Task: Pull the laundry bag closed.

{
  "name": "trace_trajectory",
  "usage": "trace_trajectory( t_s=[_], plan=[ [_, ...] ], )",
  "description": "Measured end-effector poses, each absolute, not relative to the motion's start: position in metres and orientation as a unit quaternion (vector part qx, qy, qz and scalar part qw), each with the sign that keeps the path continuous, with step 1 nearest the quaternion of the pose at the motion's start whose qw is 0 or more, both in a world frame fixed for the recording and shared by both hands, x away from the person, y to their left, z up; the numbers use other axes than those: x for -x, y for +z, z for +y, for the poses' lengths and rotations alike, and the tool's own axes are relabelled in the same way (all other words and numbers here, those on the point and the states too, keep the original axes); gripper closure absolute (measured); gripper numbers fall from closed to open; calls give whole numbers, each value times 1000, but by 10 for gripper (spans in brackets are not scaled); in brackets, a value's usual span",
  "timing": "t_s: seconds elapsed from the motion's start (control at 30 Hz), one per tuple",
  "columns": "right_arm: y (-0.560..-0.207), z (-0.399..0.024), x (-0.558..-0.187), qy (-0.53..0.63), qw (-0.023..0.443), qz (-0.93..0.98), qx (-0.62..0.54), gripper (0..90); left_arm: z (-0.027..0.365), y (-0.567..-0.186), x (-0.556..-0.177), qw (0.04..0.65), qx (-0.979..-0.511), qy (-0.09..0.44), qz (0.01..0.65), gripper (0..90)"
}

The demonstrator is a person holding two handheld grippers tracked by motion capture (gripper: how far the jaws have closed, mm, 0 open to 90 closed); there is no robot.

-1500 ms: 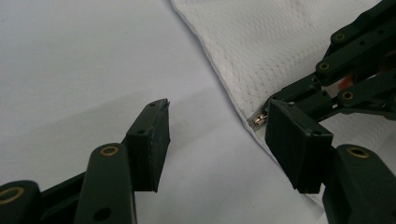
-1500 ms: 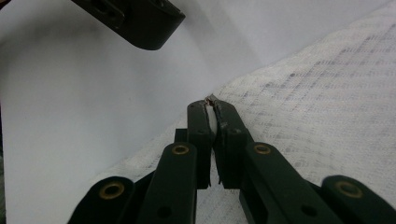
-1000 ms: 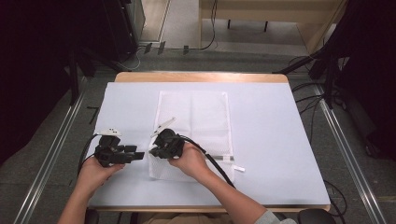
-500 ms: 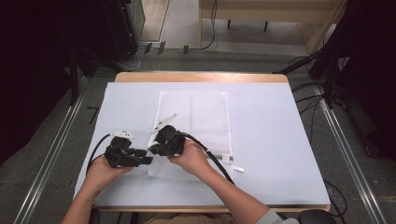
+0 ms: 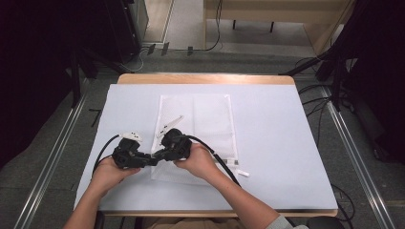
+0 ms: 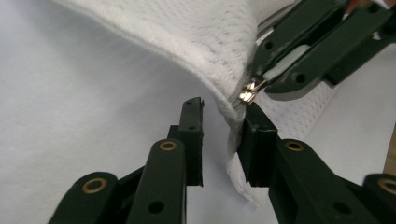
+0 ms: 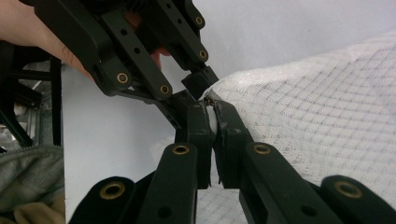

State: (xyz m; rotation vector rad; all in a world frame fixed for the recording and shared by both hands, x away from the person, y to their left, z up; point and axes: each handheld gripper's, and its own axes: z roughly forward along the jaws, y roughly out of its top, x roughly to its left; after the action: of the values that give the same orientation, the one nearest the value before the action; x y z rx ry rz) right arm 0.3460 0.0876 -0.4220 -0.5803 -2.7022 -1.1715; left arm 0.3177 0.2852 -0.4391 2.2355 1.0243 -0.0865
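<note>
since a second ago the left gripper (image 5: 149,160) has slid in across the table toward the right gripper (image 5: 161,155), and its jaws have just been closing; they now stand narrow with a gap left, the lifted hem of the mesh bag (image 5: 210,124) between them, lying against one pad while the other pad is clear of it. right gripper clamped tight on the bag's near left corner, a strip of white cloth pinched between its pads. a small brass zip pull (image 6: 247,92) shows at the raised edge just beside the right gripper's tips; whether those tips hold the pull itself or just the cloth next to it is hard to tell. bag lies flat in the middle of the white table (image 5: 286,143), near left corner lifted. in the high view the two grippers meet tip to tip, and the black bodies and hands hide the pinched corner. a small white tag (image 5: 242,173) lies by the bag's near right corner, too small to read. count: two grippers, two hands, one bag, one zip pull, one tag. right gripper view: grey cloth in the bottom left corner, cut off and unidentifiable.
</note>
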Motion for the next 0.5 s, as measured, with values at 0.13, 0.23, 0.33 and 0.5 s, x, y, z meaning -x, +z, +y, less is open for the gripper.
trace_trajectory(
  t_s=[0.13, 0.23, 0.33, 0.5],
  plan=[
    [-423, 88, -346, -387, 74, -899, 193, 875, 284, -438, -317, 331, -861, -32, 384, 836],
    [-424, 89, -346, -382, 73, -901, 192, 875, 284, -438, -318, 328, -861, -37, 387, 865],
    [-424, 88, -347, -383, 77, -900, 193, 875, 284, -437, -319, 324, -862, -36, 388, 870],
    [-426, 87, -348, -380, 79, -898, 205, 876, 282, -434, -318, 316, -859, -37, 401, 877]
  ],
)
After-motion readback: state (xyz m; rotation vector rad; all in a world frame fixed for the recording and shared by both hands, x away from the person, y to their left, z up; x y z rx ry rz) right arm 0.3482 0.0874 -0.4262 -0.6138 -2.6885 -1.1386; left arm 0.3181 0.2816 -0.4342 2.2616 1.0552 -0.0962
